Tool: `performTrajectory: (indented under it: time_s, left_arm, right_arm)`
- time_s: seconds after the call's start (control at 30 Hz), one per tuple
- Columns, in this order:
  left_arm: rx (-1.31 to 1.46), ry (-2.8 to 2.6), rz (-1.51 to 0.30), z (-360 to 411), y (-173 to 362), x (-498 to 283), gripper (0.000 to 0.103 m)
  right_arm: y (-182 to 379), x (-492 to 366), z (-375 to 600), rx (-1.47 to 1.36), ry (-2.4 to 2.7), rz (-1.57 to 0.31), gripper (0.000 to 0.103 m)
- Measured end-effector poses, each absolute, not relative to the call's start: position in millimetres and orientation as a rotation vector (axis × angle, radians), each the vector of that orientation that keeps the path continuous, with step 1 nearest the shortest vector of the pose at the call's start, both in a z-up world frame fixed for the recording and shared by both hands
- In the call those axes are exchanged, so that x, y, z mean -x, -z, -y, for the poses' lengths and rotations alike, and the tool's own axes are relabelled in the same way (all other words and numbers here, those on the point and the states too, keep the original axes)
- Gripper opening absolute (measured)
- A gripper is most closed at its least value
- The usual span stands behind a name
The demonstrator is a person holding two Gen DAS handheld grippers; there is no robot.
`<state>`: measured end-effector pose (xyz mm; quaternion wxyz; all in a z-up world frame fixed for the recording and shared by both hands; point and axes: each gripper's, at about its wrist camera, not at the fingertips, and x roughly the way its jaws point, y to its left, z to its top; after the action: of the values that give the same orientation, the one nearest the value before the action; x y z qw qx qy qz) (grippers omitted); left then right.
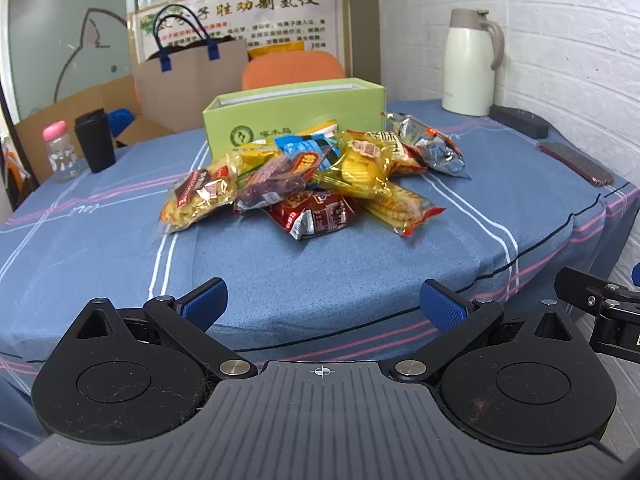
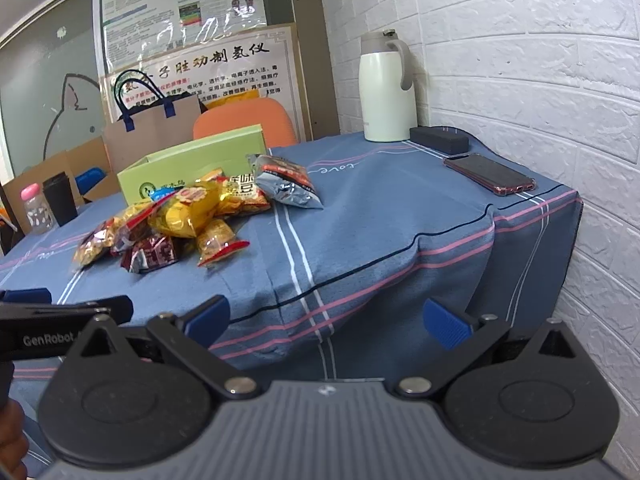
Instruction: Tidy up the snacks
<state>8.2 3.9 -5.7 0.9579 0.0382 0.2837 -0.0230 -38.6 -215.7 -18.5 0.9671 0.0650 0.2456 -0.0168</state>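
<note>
One green box stands on the table with the blue cloth. The top of the box is off. Right in front of the box lies one pile of snack packs. I can count about nine packs, but some hide under others, so I cannot be sure. Most are yellow. One dark red pack lies at the front of the pile, farthest from the box. One silver pack lies at the right end of the pile, near the box's right corner.

Right of the box, by the wall, stand one white jug, one black case and one phone. Left of the box stand one black cup and one small bottle with a pink cap.

There are two tongs. The left gripper is wide and holds nothing. The right gripper is wide and holds nothing too. Both tip down a little toward the table, well away from the box, on the near side of the pile.
</note>
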Motion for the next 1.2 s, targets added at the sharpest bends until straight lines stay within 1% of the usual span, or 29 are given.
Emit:
performTrajectory:
  time_s: [1.2]
  left_arm:
    - [-0.054, 0.06, -0.603, -8.2, 7.6, -10.2, 0.092]
  right_arm:
    - [18.6, 39.6, 205.7, -0.095, 0.012, -0.504, 0.103]
